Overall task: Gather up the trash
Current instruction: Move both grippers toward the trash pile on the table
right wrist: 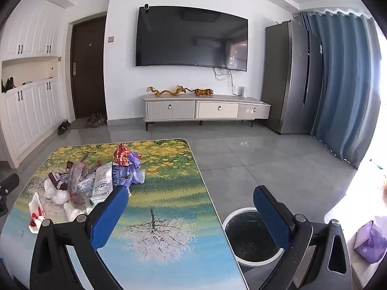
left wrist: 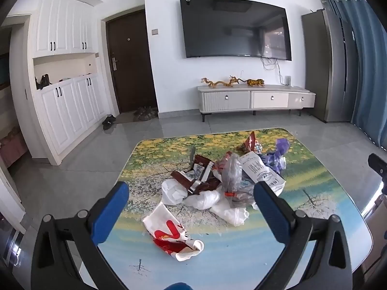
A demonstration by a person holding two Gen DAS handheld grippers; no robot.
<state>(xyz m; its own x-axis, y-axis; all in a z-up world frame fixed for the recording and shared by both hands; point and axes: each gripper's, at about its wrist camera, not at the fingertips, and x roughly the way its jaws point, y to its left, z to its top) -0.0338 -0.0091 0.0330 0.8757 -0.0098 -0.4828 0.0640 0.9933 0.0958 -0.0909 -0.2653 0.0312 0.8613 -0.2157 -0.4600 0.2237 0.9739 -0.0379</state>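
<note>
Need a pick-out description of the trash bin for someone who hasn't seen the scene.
Start at the low table with the painted landscape top. The trash bin stands on the grey floor just off the table's right edge, seen between the open right gripper's fingers. It is the only round white-rimmed container with a dark inside.

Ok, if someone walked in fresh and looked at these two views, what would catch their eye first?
Probably the pile of trash, crumpled wrappers and plastic bags heaped on the table with its bright painted landscape top. Next, the white-rimmed bin on the floor beside the table's right edge, seen in the right wrist view. Both the left gripper and the right gripper stand wide open, holding nothing.
</note>
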